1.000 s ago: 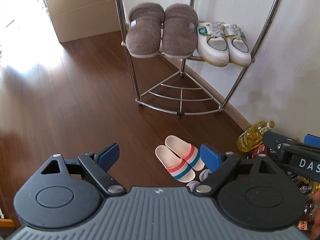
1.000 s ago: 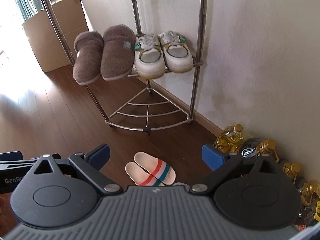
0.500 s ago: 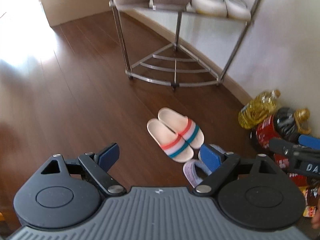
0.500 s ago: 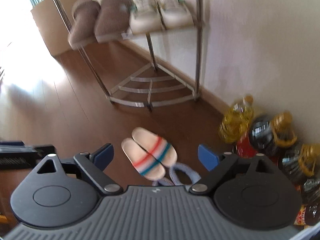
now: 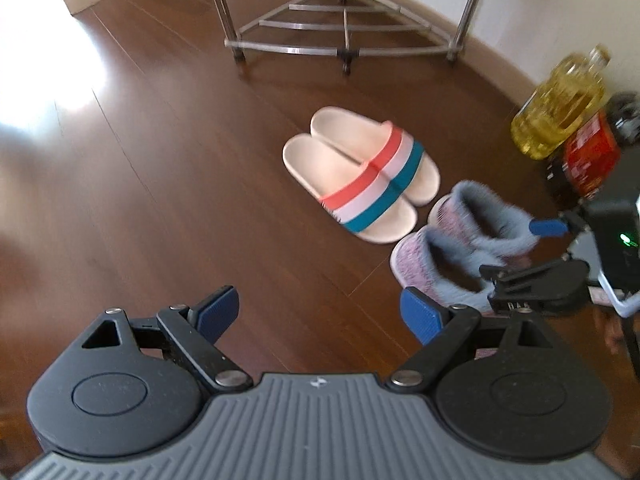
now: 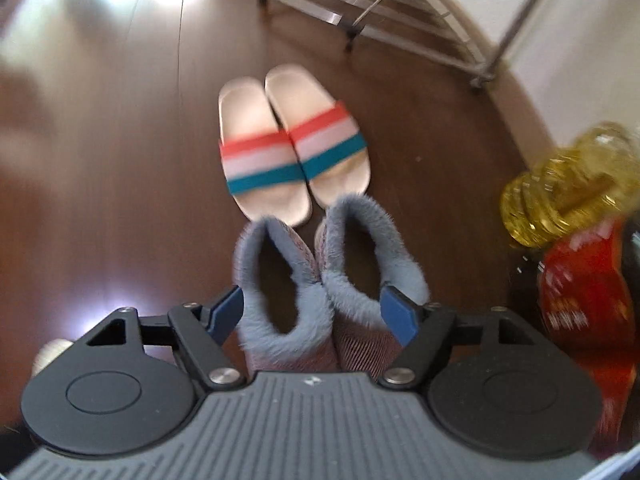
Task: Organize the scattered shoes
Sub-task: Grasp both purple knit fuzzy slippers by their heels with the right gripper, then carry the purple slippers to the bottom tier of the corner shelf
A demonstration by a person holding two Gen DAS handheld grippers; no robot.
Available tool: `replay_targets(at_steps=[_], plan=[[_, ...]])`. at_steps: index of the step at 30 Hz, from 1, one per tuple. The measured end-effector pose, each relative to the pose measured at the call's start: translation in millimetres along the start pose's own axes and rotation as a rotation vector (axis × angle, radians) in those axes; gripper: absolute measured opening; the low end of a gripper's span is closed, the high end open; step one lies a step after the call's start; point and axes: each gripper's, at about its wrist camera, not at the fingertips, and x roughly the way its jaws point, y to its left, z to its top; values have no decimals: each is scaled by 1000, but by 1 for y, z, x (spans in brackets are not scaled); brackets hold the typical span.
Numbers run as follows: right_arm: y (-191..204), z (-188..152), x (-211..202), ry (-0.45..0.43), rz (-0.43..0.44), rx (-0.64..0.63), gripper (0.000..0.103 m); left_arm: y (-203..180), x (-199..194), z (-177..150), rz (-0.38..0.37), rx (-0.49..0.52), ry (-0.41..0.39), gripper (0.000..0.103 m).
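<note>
Right wrist view: 2 striped slides (image 6: 292, 148), 2 fuzzy slippers (image 6: 320, 280) apparently untouched between closing right tool (image 6: 316, 314).

Your right gripper (image 6: 314, 314) points steeply down at the dark wood floor (image 6: 100, 200), its jaws closing with the pair of fur-lined slippers (image 6: 320, 280) between them; the blue pads (image 6: 396, 314) stand at the outer sides of the pair, and whether they press yet is too blurred to tell. The two slippers lie side by side, touching, grey-blue fur around their openings and pinkish knit below. Just beyond them sits a pair of cream slides (image 6: 292, 140) with red, white and teal bands, also side by side. The base of a metal corner rack (image 6: 400, 4) stands farther off by the white wall. At your right are a yellow oil bottle (image 6: 568, 188) and a red-labelled bottle (image 6: 584, 304).
</note>
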Motion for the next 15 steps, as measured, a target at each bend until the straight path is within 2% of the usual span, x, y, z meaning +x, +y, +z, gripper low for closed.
replay_targets(at_steps=[4, 6, 7, 9, 10, 15], plan=[[3, -2, 45, 25, -18, -82, 72, 3, 38, -6, 8, -30, 6, 90], [3, -3, 66, 55, -4, -109, 64, 5, 52, -10, 4, -51, 15, 90], [3, -5, 77, 77, 3, -119, 54, 6, 56, -12, 3, -57, 19, 90], [1, -8, 99, 118, 20, -133, 48, 7, 62, -16, 3, -57, 31, 90], [-1, -8, 105, 118, 42, -120, 31, 7, 64, -17, 3, -54, 40, 90], [-4, -10, 101, 122, 40, -87, 25, 8, 56, -17, -6, -44, 88, 90]])
